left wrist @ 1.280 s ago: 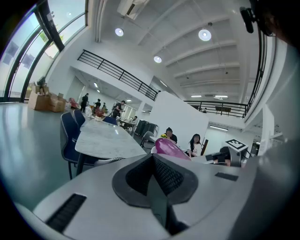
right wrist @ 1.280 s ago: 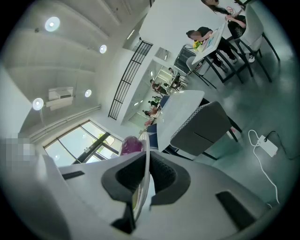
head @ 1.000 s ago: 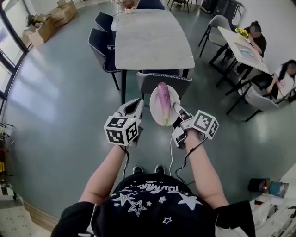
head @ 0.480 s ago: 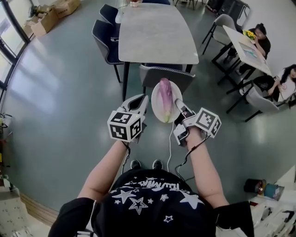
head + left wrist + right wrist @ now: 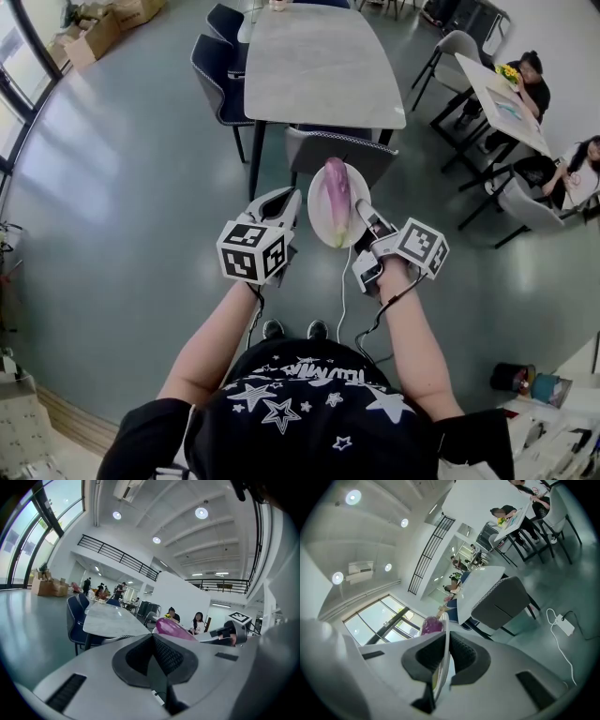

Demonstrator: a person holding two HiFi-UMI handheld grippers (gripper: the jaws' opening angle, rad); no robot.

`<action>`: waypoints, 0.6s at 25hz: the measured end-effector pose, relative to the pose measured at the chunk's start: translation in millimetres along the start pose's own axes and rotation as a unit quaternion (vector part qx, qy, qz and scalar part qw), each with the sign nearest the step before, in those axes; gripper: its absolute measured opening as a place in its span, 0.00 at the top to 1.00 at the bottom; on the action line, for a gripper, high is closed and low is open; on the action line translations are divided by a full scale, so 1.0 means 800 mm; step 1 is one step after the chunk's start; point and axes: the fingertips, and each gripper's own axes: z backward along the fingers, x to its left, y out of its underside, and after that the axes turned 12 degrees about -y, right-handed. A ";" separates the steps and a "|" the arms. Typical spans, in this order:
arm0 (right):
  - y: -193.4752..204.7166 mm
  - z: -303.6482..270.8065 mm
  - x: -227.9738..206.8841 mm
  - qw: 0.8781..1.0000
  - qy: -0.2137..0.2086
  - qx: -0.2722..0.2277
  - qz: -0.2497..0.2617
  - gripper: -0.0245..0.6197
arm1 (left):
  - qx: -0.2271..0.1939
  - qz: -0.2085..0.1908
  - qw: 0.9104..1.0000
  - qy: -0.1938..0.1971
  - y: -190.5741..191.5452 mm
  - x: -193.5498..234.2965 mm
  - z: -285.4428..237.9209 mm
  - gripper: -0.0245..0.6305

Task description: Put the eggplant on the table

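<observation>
**Q:** Standing short of the worktop [image 5: 319, 66], what could have gone wrong?

**A:** The eggplant [image 5: 335, 192] lay loose along a white plate [image 5: 316, 211], and my right hand-held gripper [image 5: 359, 214] was clamped on only one edge of that plate's rim. By my reckoning, any tilt or jolt in my wrist could have rolled the eggplant off onto the floor. The plate could also have pivoted in so narrow a grip. A grey chair [image 5: 330, 150] stood between me and the worktop's near end, so a low carry risked clipping its back.

**Q:** And how were your arms placed?

**A:** Both forearms reached forward in front of my body, elbows bent. The right one carried the plate out ahead, above the floor just before the chair. My left hand-held gripper [image 5: 289, 199] was just beside the plate's left edge, its jaws pressed together on nothing and giving no support.
</observation>
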 end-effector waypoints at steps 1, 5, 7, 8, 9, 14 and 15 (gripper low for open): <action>0.001 -0.001 0.001 1.000 0.001 -0.002 0.001 0.92 | 0.001 0.001 1.000 0.001 0.001 0.002 0.001 0.95; 0.009 -0.002 0.001 1.000 0.011 -0.011 -0.004 0.92 | 0.002 0.003 1.000 0.003 0.003 0.013 0.010 0.95; 0.014 -0.003 0.001 1.000 0.014 -0.014 -0.002 0.92 | 0.001 0.004 1.000 0.005 0.002 0.021 0.015 0.95; 0.017 -0.005 0.002 1.000 0.014 -0.015 -0.001 0.92 | 0.001 0.003 1.000 0.007 0.002 0.025 0.017 0.95; 0.020 -0.007 0.004 1.000 0.013 -0.018 -0.001 0.92 | 0.000 0.003 1.000 0.008 0.001 0.030 0.019 0.95; 0.026 -0.013 0.006 0.999 0.014 -0.030 -0.007 0.92 | 0.000 -0.006 1.000 0.011 -0.002 0.048 0.020 0.95; 0.025 -0.015 0.003 0.999 0.016 -0.031 -0.010 0.92 | -0.001 -0.007 1.000 0.010 -0.004 0.051 0.018 0.95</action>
